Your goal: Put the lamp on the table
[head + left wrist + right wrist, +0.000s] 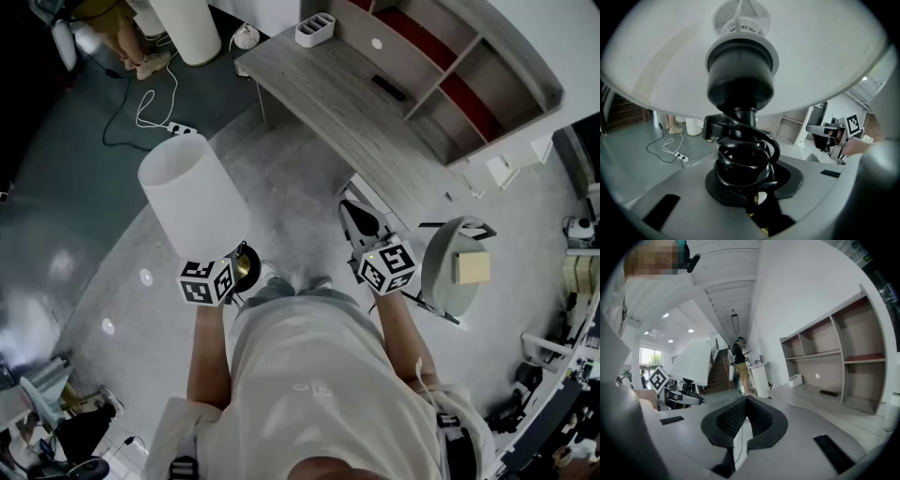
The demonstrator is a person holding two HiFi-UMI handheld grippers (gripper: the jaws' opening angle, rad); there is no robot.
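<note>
Recording the left gripper (743, 182) clamping partway closed on the lamp (192, 199), with the pads pressing the black cord wound round the stem just under the black socket. Noting the white shade filling the top of the left gripper view. In the head view, noting it left of centre and tilting toward the upper left, with a brass base (247, 266) peeking out at its lower right. Holding the lamp above the grey floor (281, 183), well apart from the table (328, 89) at upper centre. Finding the right gripper (746, 401) shut tip to tip and gripping nothing.

Reading only black-and-white square markers on the left cube (206, 281) and the right cube (386, 265). Failing to make out the small print on a black label (829, 173) on the left gripper's body.

Tracing the table's near edge from upper centre down toward the right, with bare floor lying open between that edge and the lamp. Logging a white organiser (315, 28) at the table's upper end and a black bar-shaped item (388, 88) close to the shelf unit (469, 84) along the far side, with bare tabletop between them. Marking a round grey stool (442, 272) bearing a yellowish block (472, 267) at right, near the right gripper. Marking a power strip (181, 129) with white cable on the floor at upper left, just above the shade.
</note>
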